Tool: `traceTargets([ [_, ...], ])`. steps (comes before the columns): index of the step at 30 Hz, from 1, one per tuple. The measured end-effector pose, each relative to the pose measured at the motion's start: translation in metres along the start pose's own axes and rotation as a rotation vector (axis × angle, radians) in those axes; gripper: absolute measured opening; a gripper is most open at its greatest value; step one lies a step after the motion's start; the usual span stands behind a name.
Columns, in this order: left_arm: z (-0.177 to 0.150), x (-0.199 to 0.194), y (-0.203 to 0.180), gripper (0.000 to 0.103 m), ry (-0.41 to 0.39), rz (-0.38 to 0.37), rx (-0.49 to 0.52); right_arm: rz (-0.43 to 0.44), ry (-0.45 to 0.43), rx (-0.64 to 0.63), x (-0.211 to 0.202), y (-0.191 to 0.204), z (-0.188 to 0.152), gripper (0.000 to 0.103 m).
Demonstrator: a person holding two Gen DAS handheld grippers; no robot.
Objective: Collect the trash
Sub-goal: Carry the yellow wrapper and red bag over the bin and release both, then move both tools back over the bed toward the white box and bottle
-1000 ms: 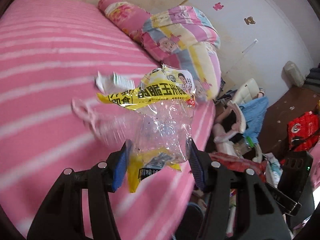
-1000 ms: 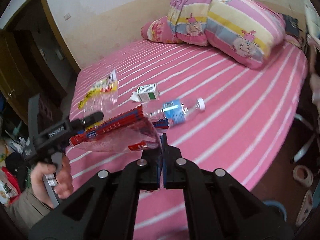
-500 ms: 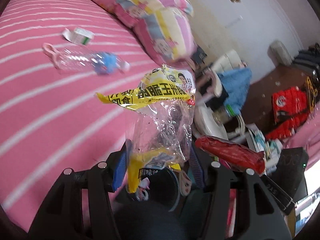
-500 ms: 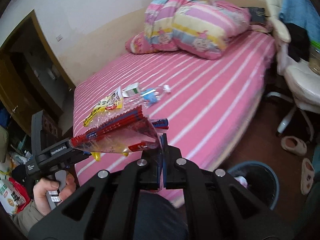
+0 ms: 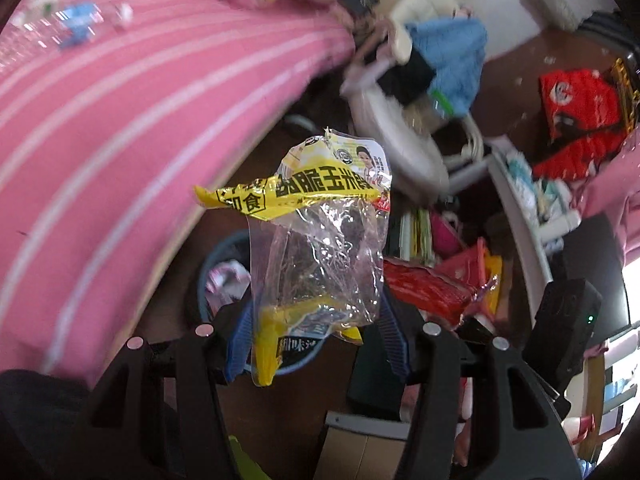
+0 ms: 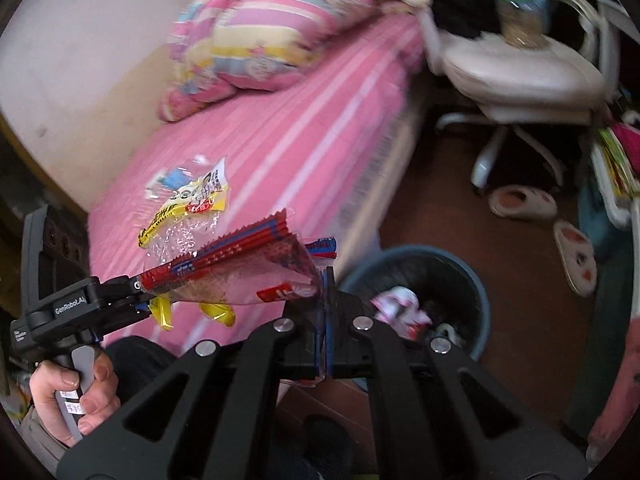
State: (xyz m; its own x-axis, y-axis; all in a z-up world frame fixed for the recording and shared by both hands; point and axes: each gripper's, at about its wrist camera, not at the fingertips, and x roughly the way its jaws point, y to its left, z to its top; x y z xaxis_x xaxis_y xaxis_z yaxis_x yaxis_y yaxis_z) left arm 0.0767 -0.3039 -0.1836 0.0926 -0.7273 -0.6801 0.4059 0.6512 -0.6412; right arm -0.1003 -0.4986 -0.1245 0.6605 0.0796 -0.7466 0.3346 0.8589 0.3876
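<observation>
My left gripper (image 5: pixel 316 340) is shut on a crumpled clear and yellow snack wrapper (image 5: pixel 320 240) and holds it upright in the air over a blue trash bin (image 5: pixel 208 276) on the floor. My right gripper (image 6: pixel 325 320) is shut on a red and clear snack wrapper (image 6: pixel 240 276) and holds it beside the same bin (image 6: pixel 472 276). The red wrapper also shows in the left wrist view (image 5: pixel 432 288). The yellow wrapper and left gripper show in the right wrist view (image 6: pixel 188 208). A plastic bottle (image 5: pixel 76 28) lies on the pink bed.
The pink striped bed (image 6: pixel 280 152) with pillows (image 6: pixel 256 48) is on the left. A white swivel chair (image 6: pixel 520 68) piled with clothes stands by the bed. Slippers (image 6: pixel 520 204) lie on the brown floor. The bin holds some trash (image 6: pixel 400 308). Cluttered shelves are at the right.
Both grippers have swung away from the bed toward the floor with their wrappers held. The blue bin has come into view close under them.
</observation>
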Motion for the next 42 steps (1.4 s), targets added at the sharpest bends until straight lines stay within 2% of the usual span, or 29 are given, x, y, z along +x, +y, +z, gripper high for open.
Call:
traceTargets([
  [6, -0.006, 0.067, 0.005, 0.054, 0.147, 0.019, 0.010, -0.061, 0.065, 0.087, 0.027, -0.045, -0.011, 0.003],
  [18, 0.000, 0.154, 0.018, 0.055, 0.333, 0.114, 0.043, -0.117, 0.156, 0.168, 0.079, -0.088, -0.022, 0.004],
  [21, -0.001, 0.169, 0.019, 0.059, 0.363, 0.144, 0.060, -0.133, 0.172, 0.172, 0.089, -0.092, -0.022, 0.005],
  [22, -0.001, 0.173, 0.021, 0.063, 0.371, 0.158, 0.056, -0.138, 0.174, 0.174, 0.091, -0.092, -0.022, 0.007],
  [23, 0.000, 0.178, 0.025, 0.069, 0.380, 0.173, 0.044, -0.144, 0.177, 0.178, 0.093, -0.094, -0.023, 0.023],
  [24, 0.000, 0.180, 0.027, 0.072, 0.379, 0.181, 0.038, -0.148, 0.181, 0.185, 0.096, -0.095, -0.024, 0.044],
  [25, 0.001, 0.181, 0.030, 0.079, 0.375, 0.200, 0.031, -0.160, 0.177, 0.188, 0.096, -0.096, -0.024, 0.051],
  [26, 0.003, 0.180, 0.033, 0.081, 0.371, 0.208, 0.027, -0.175, 0.170, 0.188, 0.095, -0.095, -0.024, 0.056],
  [35, 0.012, 0.157, 0.030, 0.084, 0.301, 0.161, -0.007, -0.193, 0.117, 0.209, 0.071, -0.090, -0.024, 0.070],
  [37, 0.014, 0.142, 0.024, 0.084, 0.256, 0.138, -0.013, -0.173, 0.087, 0.210, 0.061, -0.083, -0.020, 0.074],
  [42, 0.020, 0.074, 0.016, 0.088, 0.067, 0.053, -0.022, -0.103, -0.015, 0.153, 0.032, -0.046, -0.004, 0.084],
])
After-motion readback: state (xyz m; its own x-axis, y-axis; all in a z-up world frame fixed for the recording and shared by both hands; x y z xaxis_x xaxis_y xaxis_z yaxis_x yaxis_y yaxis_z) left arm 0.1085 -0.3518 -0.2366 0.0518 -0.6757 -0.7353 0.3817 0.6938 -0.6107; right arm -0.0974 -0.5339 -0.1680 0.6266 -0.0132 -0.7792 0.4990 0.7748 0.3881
